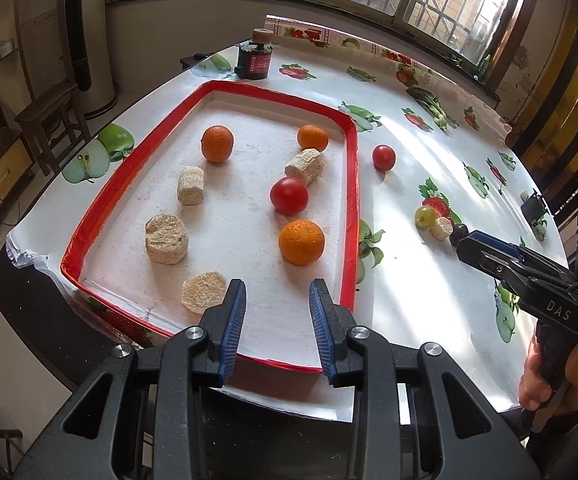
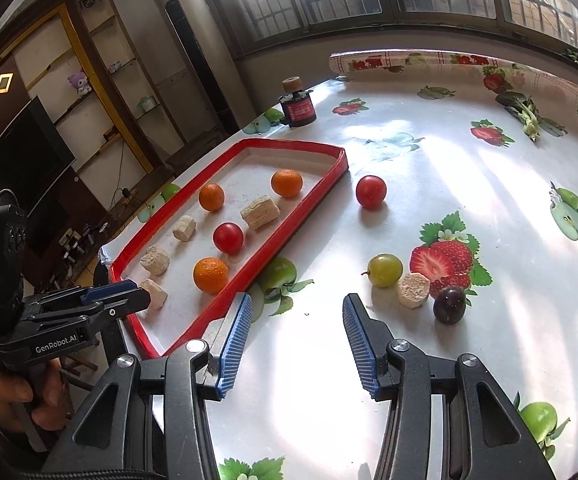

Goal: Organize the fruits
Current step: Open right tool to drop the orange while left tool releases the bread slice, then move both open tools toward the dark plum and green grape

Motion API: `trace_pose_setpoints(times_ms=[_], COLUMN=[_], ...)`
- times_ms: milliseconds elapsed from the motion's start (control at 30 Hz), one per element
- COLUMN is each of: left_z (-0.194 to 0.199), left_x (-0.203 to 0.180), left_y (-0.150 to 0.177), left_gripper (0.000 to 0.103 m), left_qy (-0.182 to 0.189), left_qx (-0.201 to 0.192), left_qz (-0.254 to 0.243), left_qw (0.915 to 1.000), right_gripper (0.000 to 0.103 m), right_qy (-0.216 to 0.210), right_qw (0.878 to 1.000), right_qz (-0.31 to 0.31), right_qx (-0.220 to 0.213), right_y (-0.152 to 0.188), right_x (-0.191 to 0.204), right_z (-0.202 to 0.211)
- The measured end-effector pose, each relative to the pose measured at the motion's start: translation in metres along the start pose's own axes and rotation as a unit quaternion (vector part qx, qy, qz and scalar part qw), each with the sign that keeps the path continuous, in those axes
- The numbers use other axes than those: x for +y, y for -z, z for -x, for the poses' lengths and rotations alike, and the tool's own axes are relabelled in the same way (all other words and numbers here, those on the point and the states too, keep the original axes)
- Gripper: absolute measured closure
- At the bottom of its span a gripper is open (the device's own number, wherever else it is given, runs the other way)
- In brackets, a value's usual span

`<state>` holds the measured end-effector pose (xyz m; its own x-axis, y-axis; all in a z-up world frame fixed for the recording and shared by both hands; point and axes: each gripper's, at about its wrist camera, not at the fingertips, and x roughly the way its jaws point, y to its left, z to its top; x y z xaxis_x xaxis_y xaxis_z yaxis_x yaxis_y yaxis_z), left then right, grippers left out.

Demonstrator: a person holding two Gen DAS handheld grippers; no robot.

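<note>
A red-rimmed tray point(image 1: 351, 184) point(image 2: 301, 208) holds three oranges point(image 1: 301, 241) point(image 2: 210, 275), a red tomato point(image 1: 289, 195) point(image 2: 228, 237) and several beige corn pieces point(image 1: 166, 239) point(image 2: 260, 212). On the tablecloth outside it lie a second tomato point(image 1: 383, 157) point(image 2: 371, 191), a green grape point(image 1: 426, 216) point(image 2: 385, 270), a corn piece point(image 1: 440, 228) point(image 2: 412, 291) and a dark grape point(image 1: 458, 233) point(image 2: 449, 305). My left gripper point(image 1: 277, 298) point(image 2: 129, 298) is open and empty over the tray's near end. My right gripper point(image 2: 297, 316) point(image 1: 473, 244) is open and empty, just left of the grapes.
A dark jar with a cork lid point(image 1: 255, 58) point(image 2: 297, 106) stands at the table's far left corner. A leafy green vegetable point(image 1: 433, 106) point(image 2: 527, 114) lies at the far right. A wooden stool point(image 1: 51, 120) stands left of the table's edge point(image 1: 21, 264).
</note>
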<state>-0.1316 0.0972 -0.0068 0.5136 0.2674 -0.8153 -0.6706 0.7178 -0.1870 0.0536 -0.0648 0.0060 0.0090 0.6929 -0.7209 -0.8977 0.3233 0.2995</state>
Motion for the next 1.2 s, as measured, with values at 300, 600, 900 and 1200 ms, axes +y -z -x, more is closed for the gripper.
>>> trace_pose_setpoints(times_ms=[300,600,900,1200], left_z=[-0.002,-0.008,-0.02,-0.042], left_x=[-0.025,-0.055,-0.079,-0.107], left_y=[-0.002,-0.003,-0.005,-0.02], left_gripper=[0.073,0.073,0.073,0.073], left_qy=[0.017,0.033,0.046,0.058], left_qx=[0.004,0.012,0.023,0.028], left_qz=[-0.019,-0.047,-0.069,-0.095], left_qw=[0.9997,0.9983,0.9963,0.9934], right_gripper=[0.054,0.054,0.054,0.061], right_qy=[0.03,0.045,0.057,0.074], right_qw=[0.999,0.997,0.996,0.996], right_qz=[-0.039,-0.061,-0.063,-0.042], right_qx=[-0.001,0.001,0.005,0.022], right_y=[0.018,0.028,0.026,0.011], right_x=[-0.042,-0.064,-0.077,-0.083], right_z=[0.016,0.022,0.014,-0.012])
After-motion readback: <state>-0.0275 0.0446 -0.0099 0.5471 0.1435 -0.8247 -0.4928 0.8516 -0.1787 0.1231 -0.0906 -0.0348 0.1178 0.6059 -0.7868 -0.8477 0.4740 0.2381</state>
